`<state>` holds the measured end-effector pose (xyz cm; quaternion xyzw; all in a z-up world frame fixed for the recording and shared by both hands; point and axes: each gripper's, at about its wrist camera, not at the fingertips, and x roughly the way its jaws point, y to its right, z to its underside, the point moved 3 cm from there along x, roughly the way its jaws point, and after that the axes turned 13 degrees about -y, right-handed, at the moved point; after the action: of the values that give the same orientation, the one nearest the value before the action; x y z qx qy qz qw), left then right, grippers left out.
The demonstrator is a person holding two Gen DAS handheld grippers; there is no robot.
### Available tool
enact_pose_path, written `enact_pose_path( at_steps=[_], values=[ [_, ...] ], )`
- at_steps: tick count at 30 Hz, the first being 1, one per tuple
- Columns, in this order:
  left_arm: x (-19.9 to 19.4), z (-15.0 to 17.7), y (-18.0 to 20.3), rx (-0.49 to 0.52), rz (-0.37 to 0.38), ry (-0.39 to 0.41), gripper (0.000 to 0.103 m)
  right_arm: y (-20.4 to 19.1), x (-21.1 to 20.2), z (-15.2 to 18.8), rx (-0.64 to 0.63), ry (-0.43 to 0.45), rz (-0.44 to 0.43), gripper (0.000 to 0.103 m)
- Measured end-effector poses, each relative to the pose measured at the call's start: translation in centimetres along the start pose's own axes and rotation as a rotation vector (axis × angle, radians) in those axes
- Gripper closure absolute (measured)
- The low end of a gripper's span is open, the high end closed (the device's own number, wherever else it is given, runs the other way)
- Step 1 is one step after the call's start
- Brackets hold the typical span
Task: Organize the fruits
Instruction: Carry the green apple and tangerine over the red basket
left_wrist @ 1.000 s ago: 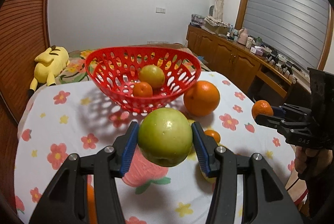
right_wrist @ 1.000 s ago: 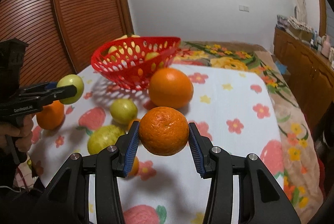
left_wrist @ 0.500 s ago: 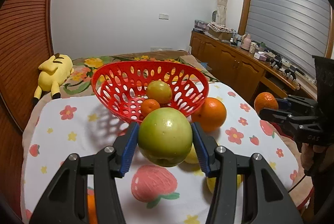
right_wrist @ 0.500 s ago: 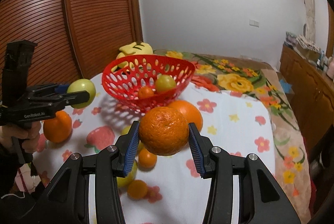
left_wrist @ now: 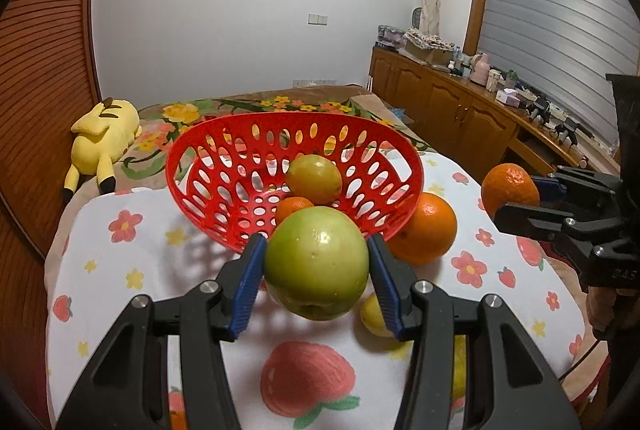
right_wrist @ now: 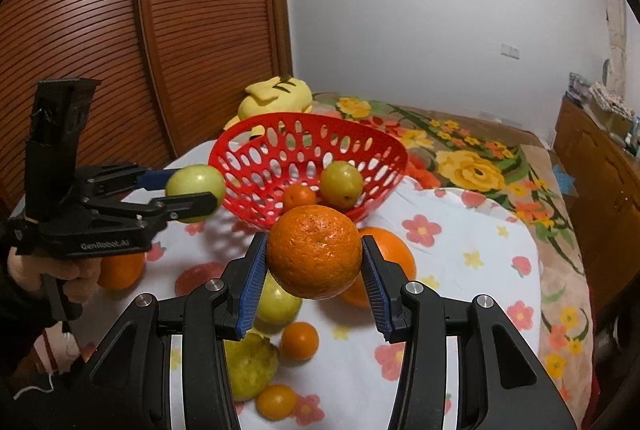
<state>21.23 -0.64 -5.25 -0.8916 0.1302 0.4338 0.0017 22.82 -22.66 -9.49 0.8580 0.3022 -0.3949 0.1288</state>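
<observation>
My left gripper (left_wrist: 316,276) is shut on a green apple (left_wrist: 316,264), held in the air just in front of the red perforated basket (left_wrist: 224,197). My right gripper (right_wrist: 314,266) is shut on an orange (right_wrist: 314,256), also lifted near the basket (right_wrist: 248,165). Inside the basket lie a yellow-green fruit (left_wrist: 314,179) and a small tangerine (left_wrist: 292,207). In the right wrist view the left gripper (right_wrist: 192,191) shows at the left with the apple (right_wrist: 196,181). In the left wrist view the right gripper's orange (left_wrist: 510,189) shows at the right.
Loose fruit lies on the flowered cloth: a big orange (left_wrist: 424,234) beside the basket, a yellow fruit (left_wrist: 374,316), a green fruit (right_wrist: 278,304), a pear-like fruit (right_wrist: 250,366), small tangerines (right_wrist: 299,341), another orange (right_wrist: 120,270). A yellow plush toy (left_wrist: 102,143) lies behind. Wooden cabinets (left_wrist: 452,117) stand right.
Both grippers have lifted and moved with their fruit, so the basket sits closer to centre and more of its inside shows. Both grips are unchanged.
</observation>
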Motion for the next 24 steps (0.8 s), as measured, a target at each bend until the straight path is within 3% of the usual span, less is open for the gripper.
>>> enact_pose_path(
  at_steps=[24],
  values=[
    [2.1,-2.2,-1.1,-0.021,-0.008,-0.047,0.052,0.1,4.6,-3.3,-0.036,-0.069,0.003,0.057]
  ],
)
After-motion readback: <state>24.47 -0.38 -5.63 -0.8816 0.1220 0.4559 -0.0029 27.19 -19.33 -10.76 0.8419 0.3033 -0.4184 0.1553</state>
